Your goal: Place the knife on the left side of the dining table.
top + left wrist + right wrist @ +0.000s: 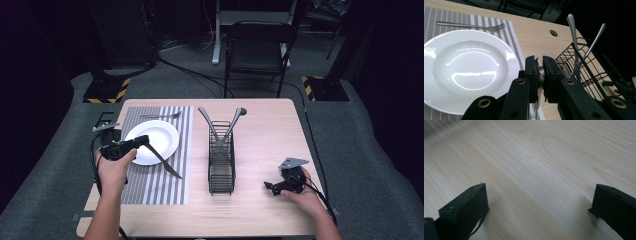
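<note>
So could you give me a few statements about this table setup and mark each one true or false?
1. The left gripper is holding a knife. True.
2. The fork lies on the plate. False: it lies on the striped mat, beyond the plate.
3. The right gripper is open with nothing in it. True.
4. The wire basket is empty. False: two utensils stand in it.

Two black handheld grippers, left gripper (131, 145) and right gripper (270, 187), brass-ringed screw holes, grey three-cornered top plates, black cables.
</note>
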Tool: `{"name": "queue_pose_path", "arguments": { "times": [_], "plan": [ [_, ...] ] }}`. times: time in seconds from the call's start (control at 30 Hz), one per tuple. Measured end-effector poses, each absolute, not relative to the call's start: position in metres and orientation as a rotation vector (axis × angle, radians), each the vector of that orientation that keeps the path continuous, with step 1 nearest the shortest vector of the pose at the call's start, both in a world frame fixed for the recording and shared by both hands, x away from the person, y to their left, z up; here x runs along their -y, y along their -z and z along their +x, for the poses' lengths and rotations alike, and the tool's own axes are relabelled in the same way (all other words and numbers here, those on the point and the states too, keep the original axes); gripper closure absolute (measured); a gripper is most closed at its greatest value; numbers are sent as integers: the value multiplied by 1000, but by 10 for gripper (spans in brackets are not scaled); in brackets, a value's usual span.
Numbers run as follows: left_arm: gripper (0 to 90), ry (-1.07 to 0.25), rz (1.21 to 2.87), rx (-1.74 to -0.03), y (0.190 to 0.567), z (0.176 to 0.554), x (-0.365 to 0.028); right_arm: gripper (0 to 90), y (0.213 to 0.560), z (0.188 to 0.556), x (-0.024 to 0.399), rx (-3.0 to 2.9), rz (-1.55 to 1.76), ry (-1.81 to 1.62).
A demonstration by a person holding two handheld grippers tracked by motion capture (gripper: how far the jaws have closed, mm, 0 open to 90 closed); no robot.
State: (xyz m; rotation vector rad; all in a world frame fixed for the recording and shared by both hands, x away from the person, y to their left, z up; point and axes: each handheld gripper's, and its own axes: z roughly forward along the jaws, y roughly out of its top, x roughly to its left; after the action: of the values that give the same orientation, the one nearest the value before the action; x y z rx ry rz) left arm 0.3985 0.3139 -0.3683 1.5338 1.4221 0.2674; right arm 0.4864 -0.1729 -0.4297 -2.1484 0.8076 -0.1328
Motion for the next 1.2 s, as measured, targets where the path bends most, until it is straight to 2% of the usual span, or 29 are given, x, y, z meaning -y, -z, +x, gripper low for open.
{"name": "queue_pose_path", "arguments": {
  "times": [0.6,1.2],
  "plan": [
    [793,-279,1364,-1557,405,386,-355,0,430,486,173,-812,-2143,132],
    [768,-236,1277,-1635,434,378,-379,0,430,486,173,-812,-2143,132]
  ]
}}
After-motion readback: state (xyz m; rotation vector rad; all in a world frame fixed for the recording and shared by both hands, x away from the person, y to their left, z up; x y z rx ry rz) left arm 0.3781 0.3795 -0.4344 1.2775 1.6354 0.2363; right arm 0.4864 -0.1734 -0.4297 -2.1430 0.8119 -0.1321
